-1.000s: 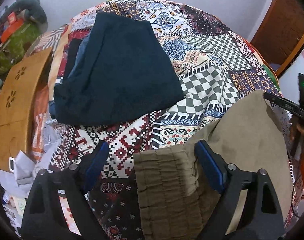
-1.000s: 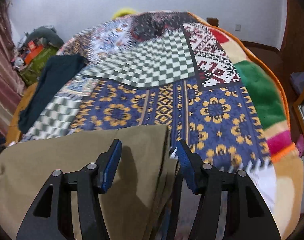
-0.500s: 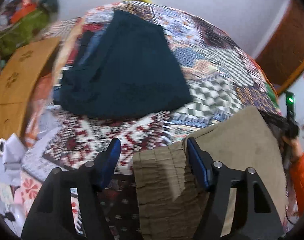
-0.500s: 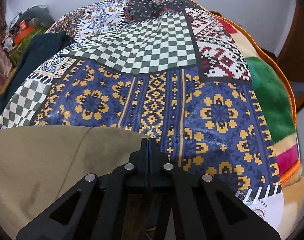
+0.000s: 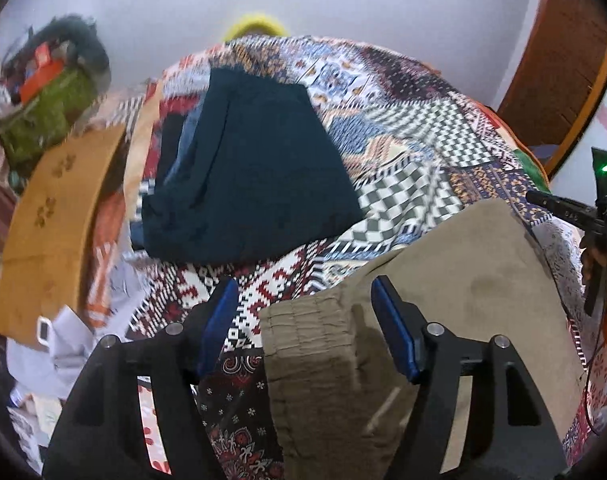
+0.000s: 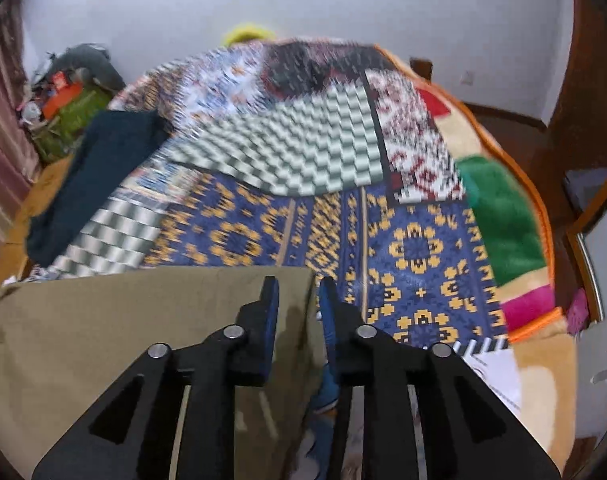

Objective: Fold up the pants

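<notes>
Olive-brown pants point(image 5: 455, 280) lie on the near edge of the bed, folded into a flat slab on top of the patchwork blanket point(image 5: 403, 128), and we hold a gripper at each end of them. Our left gripper point(image 5: 307, 300) sits at the gathered elastic waistband point(image 5: 307, 344), its blue pads spread wide: the right pad rests on the cloth, the left one stands over the blanket beside the waistband. Nothing is pinched there. Our right gripper point(image 6: 297, 300) is at the other end, over the far right corner of the pants point(image 6: 143, 320). Its fingers stand only a narrow gap apart, with the corner edge of the cloth running between them; we cannot tell whether the pads are touching the fabric. From the left camera, that right gripper point(image 5: 559, 206) shows at the far edge of the pants, a green light glowing on it.

Beyond the pants, a folded dark navy garment point(image 5: 255, 176) rests further up the blanket, well apart from them. Left of the bed stands a wooden panel point(image 5: 51, 216) with flower cut-outs, and behind it a heap of clutter point(image 5: 51, 92) against the pale wall point(image 5: 343, 4).
</notes>
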